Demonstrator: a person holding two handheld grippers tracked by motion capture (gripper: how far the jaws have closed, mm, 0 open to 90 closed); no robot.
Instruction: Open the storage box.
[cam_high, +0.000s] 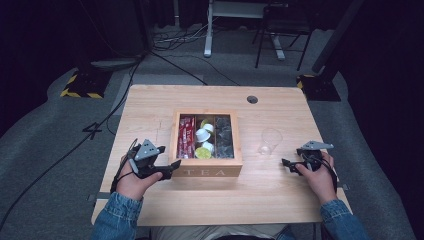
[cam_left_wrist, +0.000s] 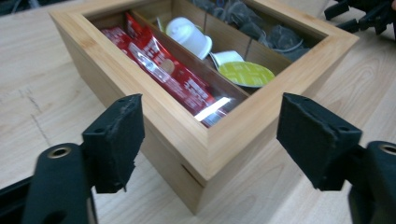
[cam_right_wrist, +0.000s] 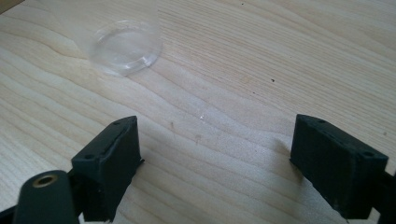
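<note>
- Left tongs (cam_high: 171, 167) released, empty, at near left corner of tea box (cam_high: 206, 170); box mid-bench (cam_high: 150, 100)
- Right tongs (cam_high: 287, 165) released, empty, near right bench edge, close to clear cup (cam_high: 270, 141)

High view: overhead, facing forward and down, far above the pale wooden desk (cam_high: 150, 100). Left gripper view: close on the compartmented bamboo tea box (cam_left_wrist: 233, 135), shared with high view. Right gripper view: close, facing the clear plastic cup (cam_right_wrist: 126, 46).
</note>
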